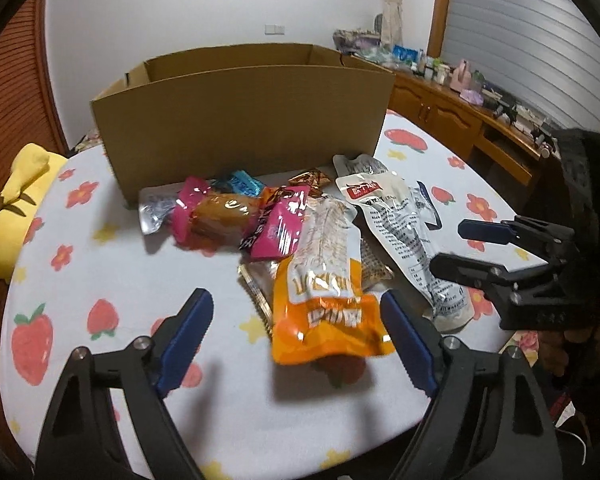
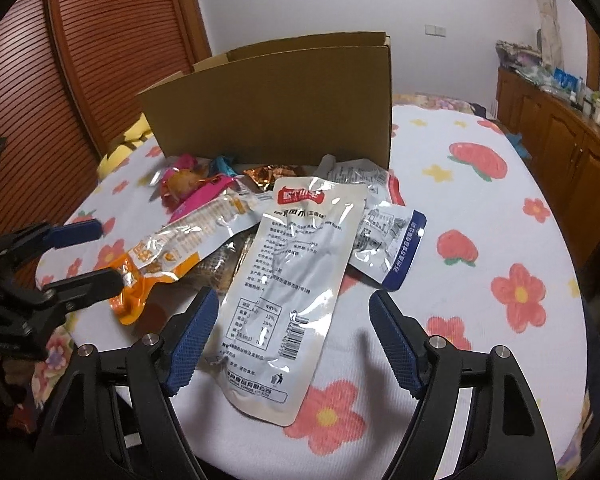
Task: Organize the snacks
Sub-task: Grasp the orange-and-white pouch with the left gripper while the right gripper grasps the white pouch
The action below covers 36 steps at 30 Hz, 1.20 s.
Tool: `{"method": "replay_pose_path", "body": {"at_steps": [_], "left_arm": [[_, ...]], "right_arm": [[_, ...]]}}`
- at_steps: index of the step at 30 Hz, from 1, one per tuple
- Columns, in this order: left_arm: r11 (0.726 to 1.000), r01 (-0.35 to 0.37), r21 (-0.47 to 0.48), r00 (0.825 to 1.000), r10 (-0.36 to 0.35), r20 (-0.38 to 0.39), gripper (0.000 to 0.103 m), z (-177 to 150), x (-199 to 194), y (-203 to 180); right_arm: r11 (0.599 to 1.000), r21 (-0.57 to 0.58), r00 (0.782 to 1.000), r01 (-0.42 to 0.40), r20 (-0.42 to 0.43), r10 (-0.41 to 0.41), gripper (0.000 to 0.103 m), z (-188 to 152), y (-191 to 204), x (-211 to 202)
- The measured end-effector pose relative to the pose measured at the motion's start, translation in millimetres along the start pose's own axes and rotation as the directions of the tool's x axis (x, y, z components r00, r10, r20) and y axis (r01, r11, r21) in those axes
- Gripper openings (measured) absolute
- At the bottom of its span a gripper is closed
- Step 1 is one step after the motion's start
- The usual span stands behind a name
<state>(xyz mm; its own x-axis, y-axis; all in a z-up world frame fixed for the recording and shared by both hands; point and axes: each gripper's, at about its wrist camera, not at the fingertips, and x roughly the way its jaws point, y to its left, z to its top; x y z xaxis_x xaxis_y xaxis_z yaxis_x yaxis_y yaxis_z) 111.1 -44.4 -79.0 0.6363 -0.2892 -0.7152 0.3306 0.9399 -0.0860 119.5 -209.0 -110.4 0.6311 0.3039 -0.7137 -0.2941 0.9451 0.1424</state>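
Left gripper (image 1: 296, 334): the jaws stand apart, one on each side of the near end of the orange packet (image 1: 324, 312). The pads do not press on it; nothing is gripped.

Right gripper (image 2: 292, 336): the jaws stand apart, astride the lower half of the long silver pouch (image 2: 288, 264). The left pad lies close against the pouch edge, but whether it touches cannot be told. The right pad is clear of it. No grip is made.

Both packets lie flat on the flowered cloth (image 2: 480, 320) at the front of a loose heap. The orange packet overlaps a brown wrapper (image 1: 374, 268) beneath it. The silver pouch lies over a second pouch with a blue edge (image 2: 400, 248). Behind these lie a pink-wrapped snack (image 1: 216, 216) and other small wrappers, just in front of the open cardboard box (image 1: 240, 120), which stands upright at the back of the cloth.

Step in hand, as judged: approach for pick-up, one packet per gripper, before transfer to the box. No snack is lifted yet.

Next move calls for:
1. Lower each gripper until the pads reach the packet edges.
2. Close on the single top packet only. Thin foil lying flat gives little to pinch and may slide or buckle.
3. Take care that the packets underneath are not dragged along.
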Motion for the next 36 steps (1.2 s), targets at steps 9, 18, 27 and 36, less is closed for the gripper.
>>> {"method": "replay_pose_path", "body": {"at_steps": [9,18,27,36], "left_arm": [[0.996,0.081,-0.043,0.992,-0.085,-0.096,0.070,21,28,-2],[0.999,0.032,0.035,0.985,-0.026,-0.172,0.071,26,45,-15],[0.998,0.045,0.040,0.978,-0.036,-0.205,0.059,13,42,3],[0.997,0.052,0.051,0.988,-0.044,-0.148,0.057,7,23,2]], "right_arm": [[1.000,-0.028,1.000,0.005,-0.012,-0.005,0.080,0,0,1],[0.999,-0.034,1.000,0.005,-0.015,-0.006,0.080,3,0,3],[0.999,-0.042,0.999,-0.011,-0.043,0.010,0.080,9,2,14],[0.998,-0.065,0.993,-0.002,-0.117,-0.006,0.081,14,8,41]]}}
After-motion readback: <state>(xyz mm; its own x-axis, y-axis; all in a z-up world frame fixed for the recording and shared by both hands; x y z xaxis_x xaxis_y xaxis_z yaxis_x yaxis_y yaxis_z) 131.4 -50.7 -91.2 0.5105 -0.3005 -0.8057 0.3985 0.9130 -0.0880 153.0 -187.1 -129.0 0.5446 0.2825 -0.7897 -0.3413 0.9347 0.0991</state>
